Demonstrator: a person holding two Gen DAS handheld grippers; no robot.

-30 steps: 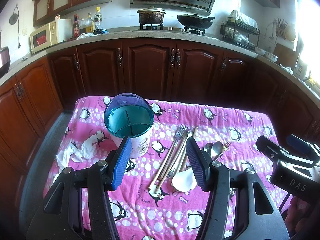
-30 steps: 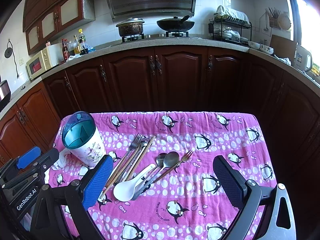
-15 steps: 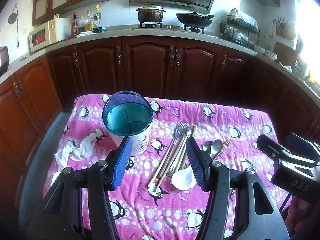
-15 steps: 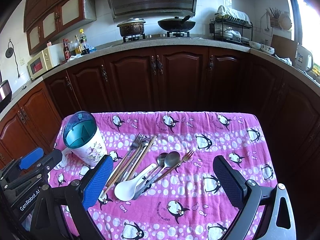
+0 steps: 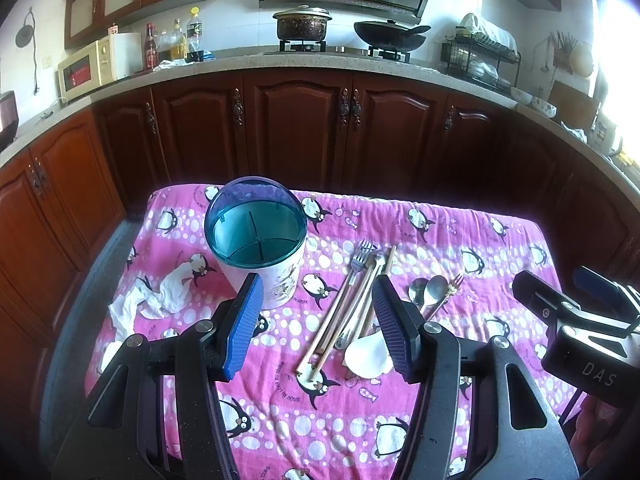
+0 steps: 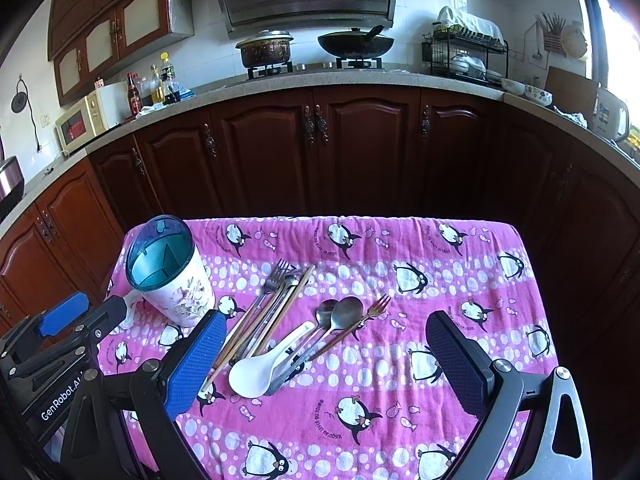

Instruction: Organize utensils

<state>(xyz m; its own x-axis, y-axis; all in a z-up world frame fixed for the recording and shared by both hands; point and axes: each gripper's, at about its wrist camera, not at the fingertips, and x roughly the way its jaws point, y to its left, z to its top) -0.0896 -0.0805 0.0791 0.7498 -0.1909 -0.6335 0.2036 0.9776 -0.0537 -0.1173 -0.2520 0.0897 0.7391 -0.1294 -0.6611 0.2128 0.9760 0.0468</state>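
A white floral utensil holder (image 5: 260, 252) (image 6: 172, 276) with a teal divided insert stands at the table's left. Beside it lie a steel fork (image 6: 264, 296), chopsticks (image 6: 276, 312), a white ceramic spoon (image 6: 264, 364), two metal spoons (image 6: 340, 314) and a small brass fork (image 6: 368, 316); they also show in the left wrist view (image 5: 356, 300). My left gripper (image 5: 318, 326) is open and empty, hovering above the chopsticks' near ends. My right gripper (image 6: 324, 360) is wide open and empty above the spoons.
A pink penguin cloth (image 6: 440, 280) covers the table. A crumpled white tissue (image 5: 160, 296) lies left of the holder. Dark wood cabinets (image 6: 320, 152) and a counter with pots stand behind the table.
The left gripper has drifted slightly; the holder and utensils sit a little lower in its view. The right gripper has barely moved. Both stay open.
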